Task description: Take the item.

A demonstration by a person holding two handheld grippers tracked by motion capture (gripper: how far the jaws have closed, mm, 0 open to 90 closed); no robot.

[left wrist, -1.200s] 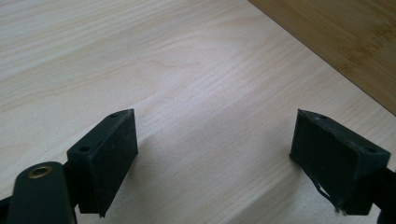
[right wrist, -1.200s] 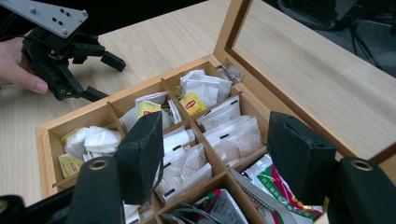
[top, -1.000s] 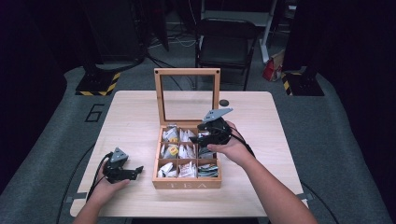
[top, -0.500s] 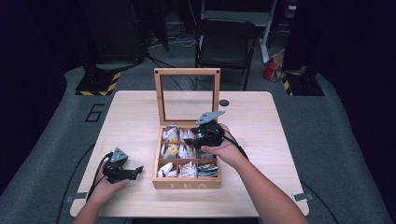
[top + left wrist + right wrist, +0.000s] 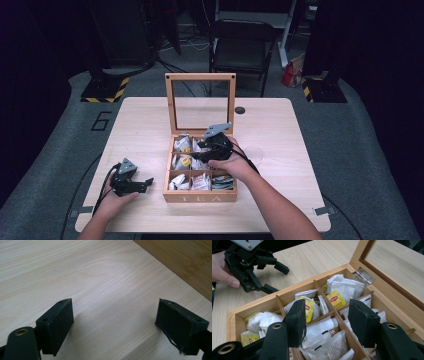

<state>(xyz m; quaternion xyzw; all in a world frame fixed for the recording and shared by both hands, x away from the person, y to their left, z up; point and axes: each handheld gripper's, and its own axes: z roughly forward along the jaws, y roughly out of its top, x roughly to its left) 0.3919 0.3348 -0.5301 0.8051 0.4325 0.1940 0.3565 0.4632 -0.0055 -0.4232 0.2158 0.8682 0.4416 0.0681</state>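
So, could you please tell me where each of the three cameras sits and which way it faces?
High view: fixed above the person's side, looking forward and down on the table; both forearms, the left gripper and the right gripper show.
Left gripper view: rides the left gripper, looking along its open jaws at bare tabletop and the tea box side.
Right gripper view: rides the right gripper, facing the box's tea bags; the left gripper shows beyond.
Shared: all three show the tea box.
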